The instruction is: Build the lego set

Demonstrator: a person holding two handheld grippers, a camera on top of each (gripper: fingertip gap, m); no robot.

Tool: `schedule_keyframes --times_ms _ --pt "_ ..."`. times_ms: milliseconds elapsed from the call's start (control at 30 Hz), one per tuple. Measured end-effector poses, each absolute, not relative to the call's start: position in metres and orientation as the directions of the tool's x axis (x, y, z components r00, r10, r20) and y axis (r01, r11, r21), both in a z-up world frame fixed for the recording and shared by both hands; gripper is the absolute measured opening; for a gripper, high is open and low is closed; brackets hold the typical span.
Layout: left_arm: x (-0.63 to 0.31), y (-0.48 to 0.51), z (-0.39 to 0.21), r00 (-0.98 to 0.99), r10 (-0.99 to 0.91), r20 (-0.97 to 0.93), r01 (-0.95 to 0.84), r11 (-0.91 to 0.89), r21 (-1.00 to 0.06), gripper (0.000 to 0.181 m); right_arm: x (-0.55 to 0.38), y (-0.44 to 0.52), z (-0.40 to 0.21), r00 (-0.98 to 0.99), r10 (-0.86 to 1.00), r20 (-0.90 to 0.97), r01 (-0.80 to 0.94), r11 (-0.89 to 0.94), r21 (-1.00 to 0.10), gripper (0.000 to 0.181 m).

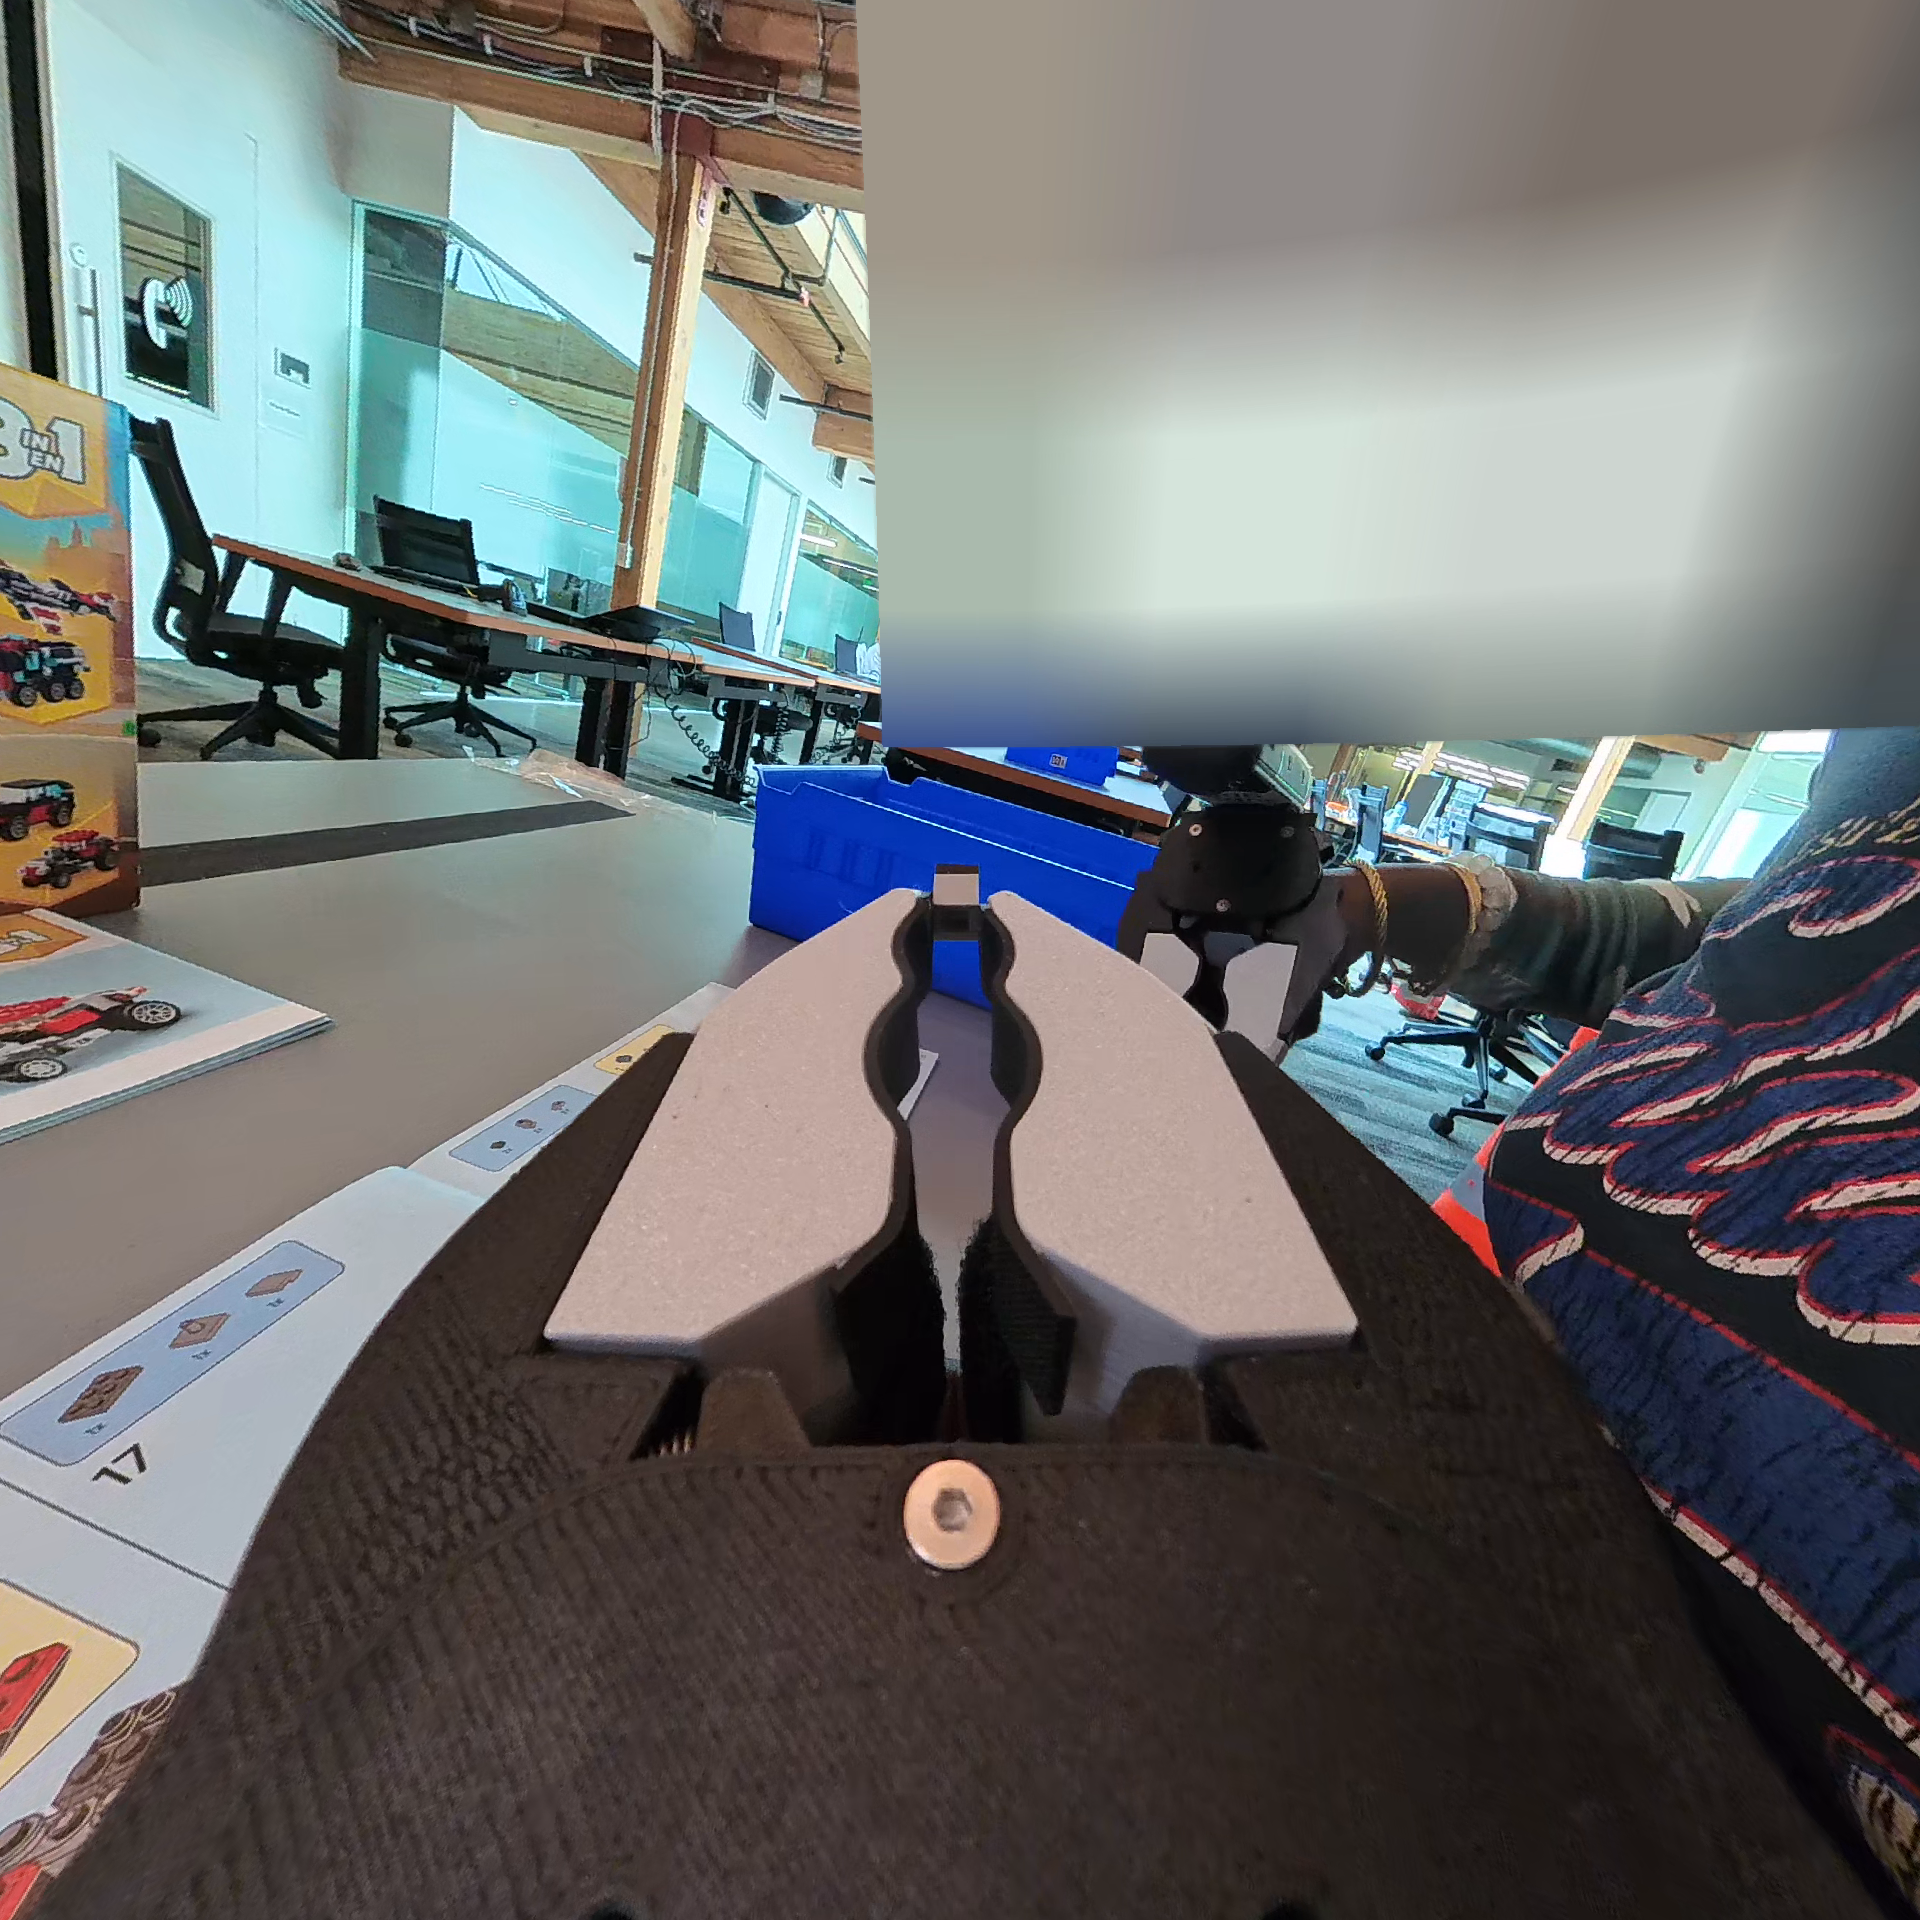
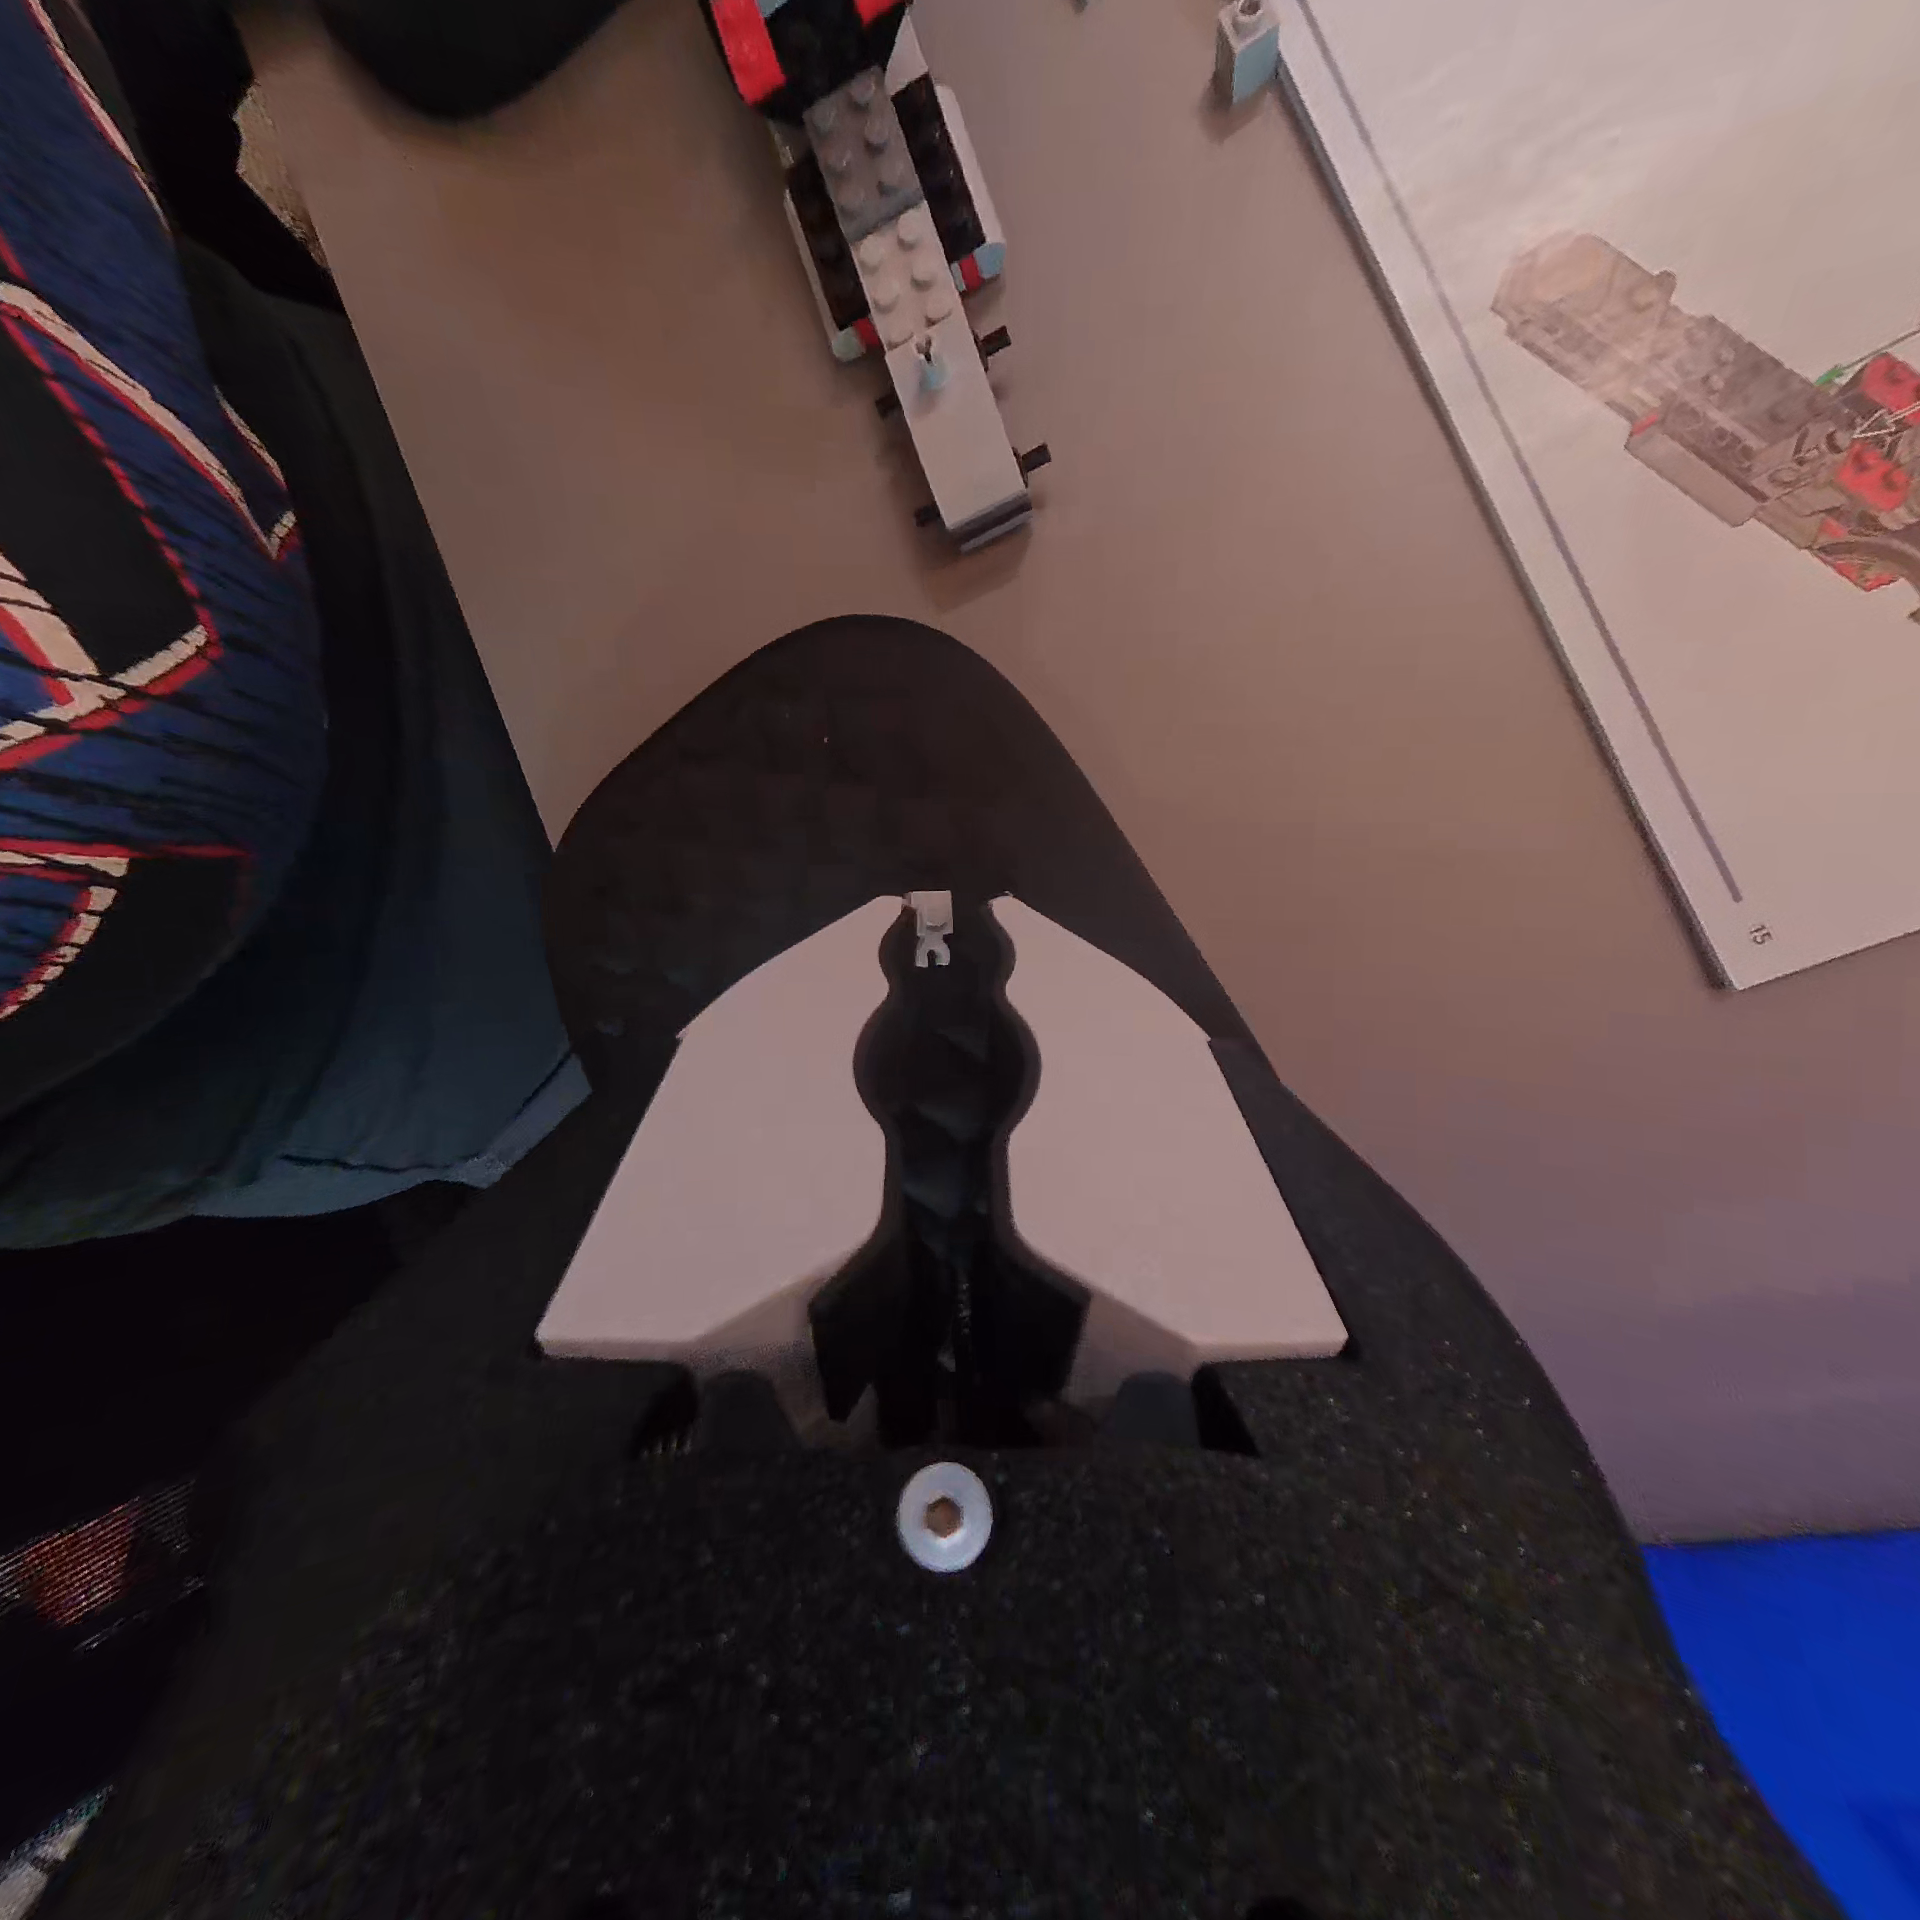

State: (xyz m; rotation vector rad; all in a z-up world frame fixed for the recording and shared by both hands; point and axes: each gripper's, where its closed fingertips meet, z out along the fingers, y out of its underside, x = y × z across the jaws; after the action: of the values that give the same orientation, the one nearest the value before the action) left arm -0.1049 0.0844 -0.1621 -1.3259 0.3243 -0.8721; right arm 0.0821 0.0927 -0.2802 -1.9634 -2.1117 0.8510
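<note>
My left gripper [image 1: 954, 920] is shut on a small grey and black lego piece [image 1: 956, 891] at its fingertips, held low over the open instruction manual [image 1: 208, 1351]. My right gripper [image 2: 940, 920] points down at the table and is shut on a tiny white clip piece [image 2: 932, 928]. It also shows in the left wrist view [image 1: 1236, 987], to the right of my left gripper, held by a hand. The long black, red, grey and white lego model [image 2: 904, 260] lies on the table beyond it. A black curved shape [image 2: 852, 748], seemingly the left gripper's body, hides the table just past the right fingertips.
A blue bin [image 1: 883, 852] stands behind the left gripper; its corner shows in the right wrist view [image 2: 1818, 1683]. The lego box [image 1: 52, 644] and a closed booklet [image 1: 125, 1018] are at the left. An instruction page [image 2: 1662, 468] and a small light-blue brick [image 2: 1242, 57] lie right of the model. Spacing between my two grippers at the tips: around 25 cm.
</note>
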Motion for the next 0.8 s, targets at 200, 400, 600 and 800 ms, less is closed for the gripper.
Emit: schedule_keyframes --times_ms 200,400,600,800 --pt "-0.105 0.085 -0.162 0.654 -0.709 0.262 0.364 -0.008 -0.931 0.008 0.082 0.09 -0.282 -0.146 0.96 -0.24 0.884 0.018 -0.467 0.01" --pt "-0.104 0.084 -0.163 0.656 -0.71 0.256 0.358 -0.007 -0.934 0.008 0.082 0.09 -0.287 -0.144 0.969 -0.202 0.891 0.039 -0.452 0.01" --pt "-0.103 0.084 -0.163 0.656 -0.711 0.253 0.355 -0.005 -0.935 0.008 0.082 0.091 -0.288 -0.19 0.976 -0.11 0.896 0.127 -0.425 0.009" --pt "-0.102 0.084 -0.163 0.656 -0.713 0.247 0.348 -0.004 -0.937 0.008 0.082 0.09 -0.291 -0.186 0.978 -0.093 0.894 0.13 -0.429 0.008"
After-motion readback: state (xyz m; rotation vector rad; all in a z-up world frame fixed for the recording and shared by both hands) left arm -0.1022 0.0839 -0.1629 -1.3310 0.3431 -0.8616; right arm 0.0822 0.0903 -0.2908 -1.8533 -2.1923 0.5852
